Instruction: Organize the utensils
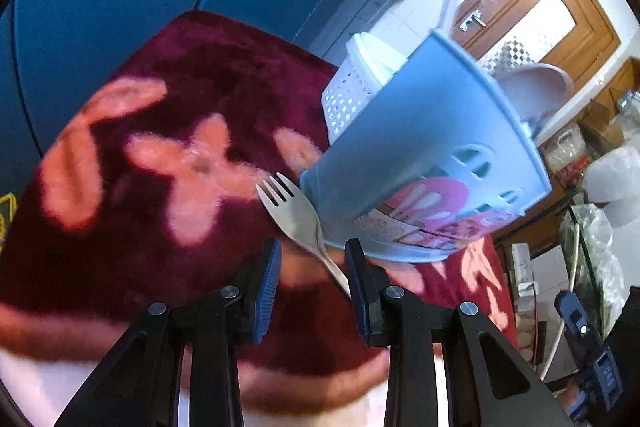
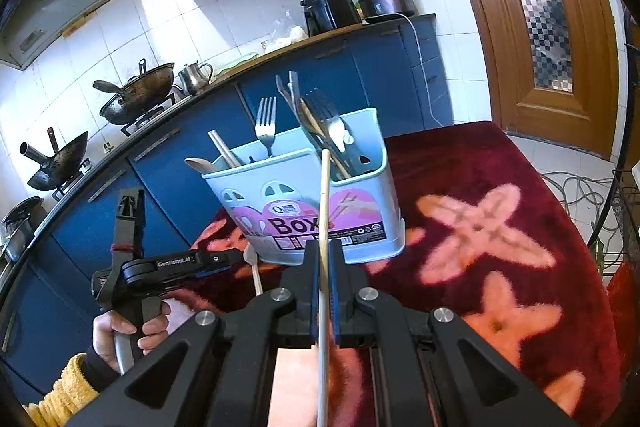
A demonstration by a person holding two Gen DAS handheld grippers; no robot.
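- Two grippers: your right gripper [image 2: 325, 263] pinches a chopstick [image 2: 325, 195], aimed at the blue holder [image 2: 360, 223].
- Your left gripper [image 1: 313, 279] gapes part-way around the fork [image 1: 294, 211], ungripped.

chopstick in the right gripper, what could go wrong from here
1. The chopstick is pinched low, so its long free end could swivel and miss the blue box.
2. That box is crowded with utensils, which may block it.
3. The open left gripper straddles the fork beside the box and might nudge it.
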